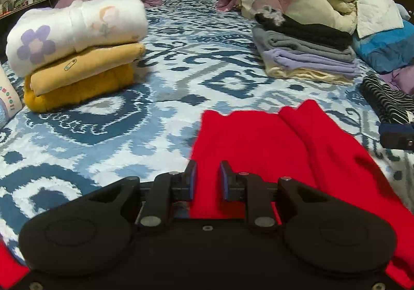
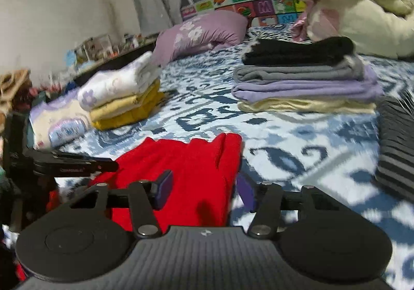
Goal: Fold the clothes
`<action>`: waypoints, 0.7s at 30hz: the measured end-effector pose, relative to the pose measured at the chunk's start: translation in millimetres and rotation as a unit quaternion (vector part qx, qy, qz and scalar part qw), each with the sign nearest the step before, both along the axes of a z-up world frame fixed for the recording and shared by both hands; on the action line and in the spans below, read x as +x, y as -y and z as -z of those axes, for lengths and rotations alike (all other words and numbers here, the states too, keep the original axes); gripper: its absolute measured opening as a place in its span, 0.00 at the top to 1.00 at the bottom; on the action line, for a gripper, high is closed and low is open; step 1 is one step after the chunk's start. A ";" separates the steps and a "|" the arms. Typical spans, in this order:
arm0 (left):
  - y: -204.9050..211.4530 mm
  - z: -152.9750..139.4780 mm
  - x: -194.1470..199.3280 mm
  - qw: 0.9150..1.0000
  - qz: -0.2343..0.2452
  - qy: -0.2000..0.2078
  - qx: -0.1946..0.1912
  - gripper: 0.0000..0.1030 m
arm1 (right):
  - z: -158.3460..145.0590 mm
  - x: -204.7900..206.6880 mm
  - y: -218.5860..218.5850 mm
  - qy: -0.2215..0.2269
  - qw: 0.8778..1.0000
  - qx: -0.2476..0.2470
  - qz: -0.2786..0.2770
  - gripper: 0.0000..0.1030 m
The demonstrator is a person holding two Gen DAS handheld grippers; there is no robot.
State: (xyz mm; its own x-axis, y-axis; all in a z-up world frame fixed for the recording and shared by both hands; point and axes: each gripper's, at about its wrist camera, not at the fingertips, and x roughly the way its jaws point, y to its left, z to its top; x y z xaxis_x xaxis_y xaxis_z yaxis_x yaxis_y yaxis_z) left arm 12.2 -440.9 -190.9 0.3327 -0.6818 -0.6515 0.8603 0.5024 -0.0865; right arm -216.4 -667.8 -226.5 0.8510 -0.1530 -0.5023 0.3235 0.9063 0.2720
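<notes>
The red garment (image 1: 258, 150) runs under the left gripper (image 1: 208, 173), its near edge probably hidden

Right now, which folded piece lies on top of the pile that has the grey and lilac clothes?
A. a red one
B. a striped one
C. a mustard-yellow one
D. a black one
D: the black piece lies topmost, on the grey one, with the lilac one below.

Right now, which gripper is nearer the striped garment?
Right. The striped garment lies just right of the right gripper, while the left gripper sits over the far-left side of the red garment, farther away.
</notes>
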 end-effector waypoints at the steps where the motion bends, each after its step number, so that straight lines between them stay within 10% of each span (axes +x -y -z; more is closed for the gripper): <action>1: -0.6 1.5 4.5 1.000 -0.002 -0.005 0.000 0.82 | -0.2 8.7 -0.5 -0.010 1.000 -0.007 -0.005 0.50; 18: -6.2 10.4 21.9 0.998 -0.012 -0.061 -0.017 0.82 | 20.8 77.9 6.8 -0.096 0.995 -0.029 -0.012 0.61; 21: -6.7 9.6 22.1 0.998 -0.013 -0.065 -0.019 0.82 | 19.8 81.4 7.9 -0.098 0.995 -0.027 -0.009 0.75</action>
